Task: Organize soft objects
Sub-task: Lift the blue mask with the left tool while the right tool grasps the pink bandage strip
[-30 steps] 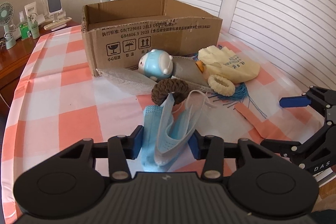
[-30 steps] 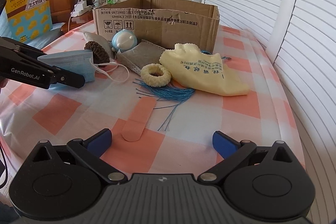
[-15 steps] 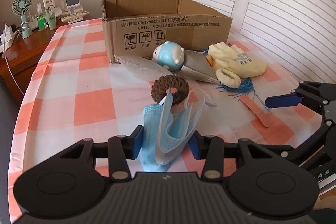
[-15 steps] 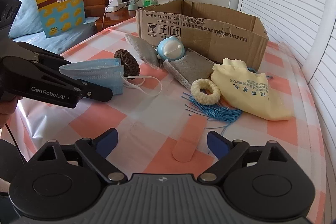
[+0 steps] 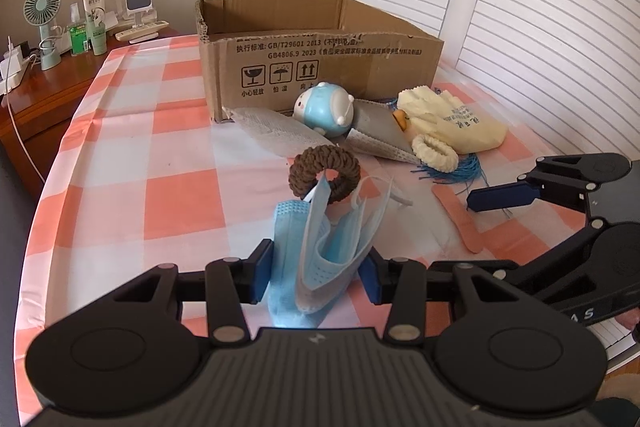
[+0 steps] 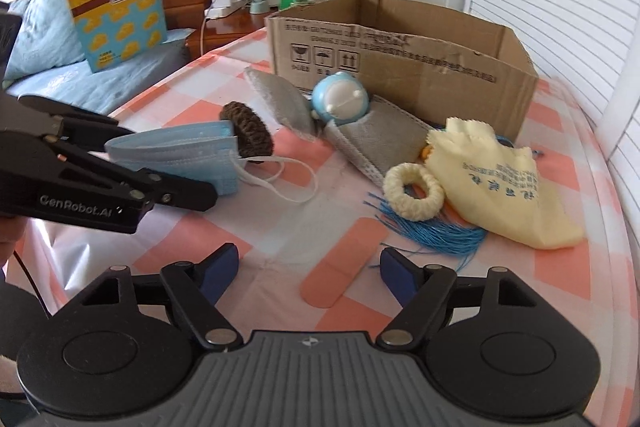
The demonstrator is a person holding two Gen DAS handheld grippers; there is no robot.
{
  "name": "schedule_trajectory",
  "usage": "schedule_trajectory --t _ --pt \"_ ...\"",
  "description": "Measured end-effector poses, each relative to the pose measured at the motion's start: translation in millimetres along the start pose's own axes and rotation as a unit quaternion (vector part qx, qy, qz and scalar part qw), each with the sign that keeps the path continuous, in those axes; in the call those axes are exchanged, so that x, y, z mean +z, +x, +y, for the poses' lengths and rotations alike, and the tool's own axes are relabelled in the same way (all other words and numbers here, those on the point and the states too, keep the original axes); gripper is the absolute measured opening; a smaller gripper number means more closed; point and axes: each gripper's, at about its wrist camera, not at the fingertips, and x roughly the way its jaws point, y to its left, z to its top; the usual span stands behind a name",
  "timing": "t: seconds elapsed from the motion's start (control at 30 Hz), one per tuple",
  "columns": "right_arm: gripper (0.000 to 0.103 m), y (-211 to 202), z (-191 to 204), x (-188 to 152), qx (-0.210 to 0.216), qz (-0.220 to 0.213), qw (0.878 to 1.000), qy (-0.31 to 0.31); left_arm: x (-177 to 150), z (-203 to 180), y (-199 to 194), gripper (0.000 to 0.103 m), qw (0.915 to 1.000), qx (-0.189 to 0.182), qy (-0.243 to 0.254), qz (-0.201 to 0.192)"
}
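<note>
Left gripper (image 5: 316, 269) clamped on blue face mask (image 5: 320, 247), fingers pressing folded fabric from both sides. Mask held off the worktop (image 5: 120, 155), pleats hanging forward, one ear loop (image 6: 280, 183) trailing loose onto the cloth. Long axis of mask running straight ahead toward cardboard box (image 5: 316, 55).

Key relation: box dead ahead of left fingers, open top facing up, near wall facing the mask. Brown scrunchie (image 5: 324, 173) directly in line between mask and box, touching or just under the mask's far end; cannot tell which. Blue round toy (image 5: 326, 109) and grey pads (image 5: 276, 133) right against the box's near wall.

Right gripper (image 6: 310, 267) with fingers apart, nothing between them, hovering over pink strip (image 6: 344, 263) on the worktop. Cream scrunchie (image 6: 414, 193), blue string bundle (image 6: 432, 233) and yellow cloth bag (image 6: 504, 183) just in front of the box's right half, nearer to right fingers than to left.

Likely next: lift over scrunchie and toy, clear the box's near wall, drop mask inside. Risk: dangling loop snagging the brown scrunchie on the way.
</note>
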Motion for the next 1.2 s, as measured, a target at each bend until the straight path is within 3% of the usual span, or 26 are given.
schedule_trajectory --t 0.17,0.33,0.43,0.73,0.87,1.2 --pt "0.078 2 -14 0 -0.025 -0.003 0.999 0.033 0 1 0 0.044 1.0000 -0.001 0.002 0.001" --pt "0.067 -6 -17 -7 -0.068 0.000 0.997 0.025 0 1 0 0.044 1.0000 -0.002 0.007 0.004" --pt "0.053 -13 -20 -10 -0.077 0.002 0.997 0.027 1 -1 1 0.044 0.9999 -0.003 0.011 0.004" --pt "0.048 -4 -11 -3 -0.048 -0.005 0.999 0.024 0 -1 1 0.044 0.9999 0.000 0.016 0.006" --pt "0.026 -4 -12 0 -0.050 -0.004 0.998 0.026 0 -2 2 0.044 0.9998 0.000 0.018 0.006" --pt "0.023 -15 -11 -2 -0.051 -0.007 0.999 0.010 5 -8 -2 0.036 0.9989 -0.002 0.045 0.011"
